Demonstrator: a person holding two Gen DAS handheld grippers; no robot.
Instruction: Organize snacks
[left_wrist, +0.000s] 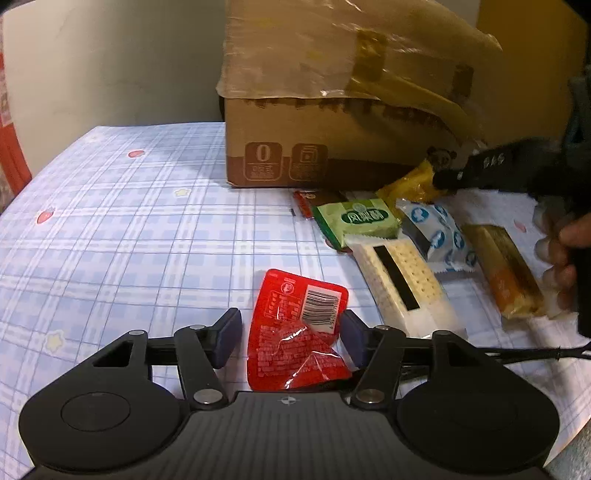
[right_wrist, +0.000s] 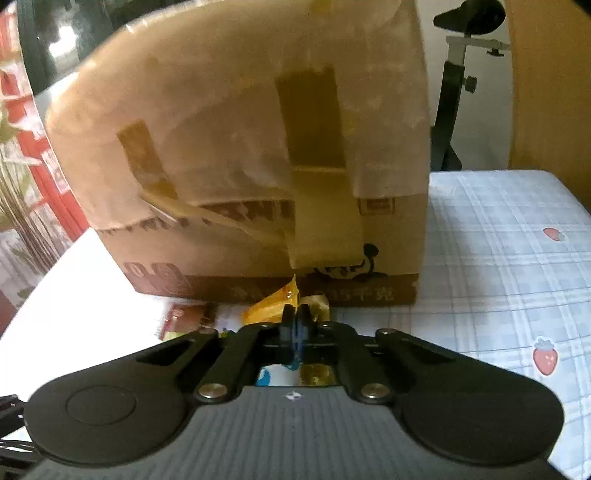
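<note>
Snacks clustered on plaid tablecloth (left_wrist: 129, 229), right of centre, in front of cardboard box (left_wrist: 332, 147).

Left wrist view:
- Left gripper (left_wrist: 291, 334) spread wide, straddling red sachet (left_wrist: 299, 332). Barcode side up, sachet crumpled, lying flat on cloth. Right pad at sachet's edge, left pad apart from it. Not clamped.
- Beyond sachet: cracker pack (left_wrist: 402, 288) with black stripe, green packet (left_wrist: 356, 219) partly over it, blue-and-white wrapper (left_wrist: 439, 232) just beside, brown-orange bar (left_wrist: 506, 273) further right. Dark red packet (left_wrist: 310, 201) tucked behind green one, near box base.
- Yellow packet (left_wrist: 413, 184) at box's foot, pinched at its right end by right gripper (left_wrist: 445, 179), seen from the side, blurred.
- Person's hand (left_wrist: 561, 258) on the handle at right edge.

Right wrist view:
- Right gripper (right_wrist: 295, 317) clenched on yellow packet (right_wrist: 269, 308); pads together, wrapper edge poking up between them.
- Packet close against box (right_wrist: 258, 147) front; box taped, loose tape strip hanging down.
- Strawberry-print cloth (right_wrist: 498, 258) to the right. Black stand (right_wrist: 454, 85) behind box.
</note>
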